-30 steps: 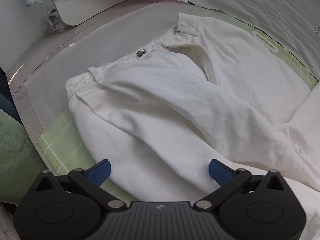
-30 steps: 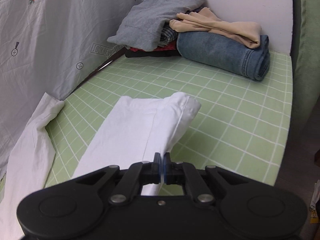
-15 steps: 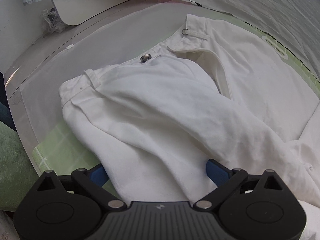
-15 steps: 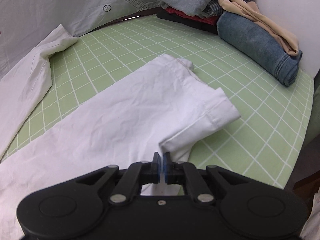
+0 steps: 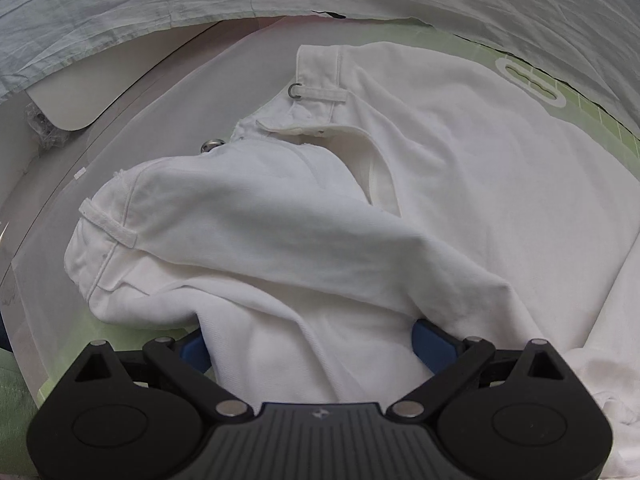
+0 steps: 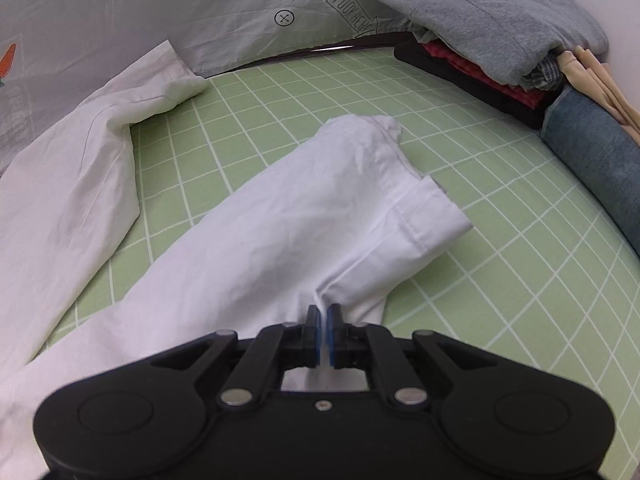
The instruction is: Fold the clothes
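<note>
Right wrist view: your right gripper is pinched tight on the hem end of one leg of the white trousers, which lies across the green checked mat well apart from the stacked clothes. In the left wrist view, your left gripper stands wide apart astride the bunched seat near the waistband, its blue pads not visibly pressing cloth. Close the left before carrying over, likely, then bring the held leg squarely onto the other leg, seams matched.
</note>
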Demonstrator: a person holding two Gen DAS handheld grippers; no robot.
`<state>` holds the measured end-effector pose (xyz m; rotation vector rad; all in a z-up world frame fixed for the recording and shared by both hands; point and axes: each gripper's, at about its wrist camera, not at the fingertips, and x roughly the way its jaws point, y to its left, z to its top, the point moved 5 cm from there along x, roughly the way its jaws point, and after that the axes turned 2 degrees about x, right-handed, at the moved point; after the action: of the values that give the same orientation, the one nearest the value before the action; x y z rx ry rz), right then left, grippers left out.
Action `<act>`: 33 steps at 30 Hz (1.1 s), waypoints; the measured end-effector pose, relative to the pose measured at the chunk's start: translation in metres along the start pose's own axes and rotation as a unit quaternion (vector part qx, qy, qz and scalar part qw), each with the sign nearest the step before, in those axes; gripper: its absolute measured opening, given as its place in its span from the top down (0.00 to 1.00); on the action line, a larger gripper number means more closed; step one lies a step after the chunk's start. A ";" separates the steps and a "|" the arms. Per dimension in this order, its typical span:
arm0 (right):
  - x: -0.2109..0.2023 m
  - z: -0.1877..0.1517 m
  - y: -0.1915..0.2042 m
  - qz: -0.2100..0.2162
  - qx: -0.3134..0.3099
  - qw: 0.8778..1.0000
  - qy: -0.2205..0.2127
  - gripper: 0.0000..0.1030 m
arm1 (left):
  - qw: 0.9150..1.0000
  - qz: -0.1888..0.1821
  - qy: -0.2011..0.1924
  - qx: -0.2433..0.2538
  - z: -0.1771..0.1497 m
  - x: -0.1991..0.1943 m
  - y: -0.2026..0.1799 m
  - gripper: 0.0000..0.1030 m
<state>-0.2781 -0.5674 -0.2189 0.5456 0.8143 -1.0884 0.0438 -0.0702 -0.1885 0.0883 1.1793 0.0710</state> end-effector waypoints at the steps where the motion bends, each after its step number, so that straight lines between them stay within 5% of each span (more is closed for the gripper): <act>1: 0.004 0.005 0.005 0.002 -0.001 1.000 -0.001 0.96 | 1.000 -0.002 -0.001 0.003 0.003 0.001 -0.003 0.05; 7: 0.009 0.016 0.011 0.003 0.015 1.000 -0.002 0.98 | 1.000 -0.017 0.003 -0.006 0.008 0.006 0.001 0.05; 13: -0.026 -0.016 -0.057 -0.034 0.083 0.996 -0.002 0.98 | 0.997 -0.044 0.009 -0.057 -0.018 -0.006 0.042 0.05; 19: -0.048 -0.042 -0.092 0.005 0.152 0.988 -0.004 0.96 | 0.991 -0.069 -0.002 -0.112 -0.042 -0.024 0.083 0.05; 21: -0.047 -0.045 -0.093 0.007 0.166 0.986 -0.005 0.85 | 0.988 -0.083 -0.002 -0.133 -0.046 -0.023 0.090 0.05; 22: -0.045 -0.046 -0.094 0.013 0.177 0.984 -0.001 0.66 | 0.985 -0.089 0.000 -0.145 -0.049 -0.022 0.092 0.05; 24: -0.039 -0.046 -0.091 0.033 0.199 0.979 0.002 0.51 | 0.983 -0.095 -0.004 -0.157 -0.050 -0.023 0.095 0.05; 30: -0.029 -0.038 -0.074 0.035 0.189 0.981 -0.004 0.32 | 0.977 -0.095 -0.032 -0.188 -0.046 -0.033 0.108 0.04; 33: -0.027 -0.035 -0.068 0.025 0.171 0.985 0.000 0.30 | 0.972 -0.105 -0.031 -0.209 -0.046 -0.032 0.117 0.04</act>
<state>-0.3582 -0.5527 -0.2189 0.8491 0.6118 -1.1883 -0.0118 0.0447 -0.1643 -0.4024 1.0845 0.1273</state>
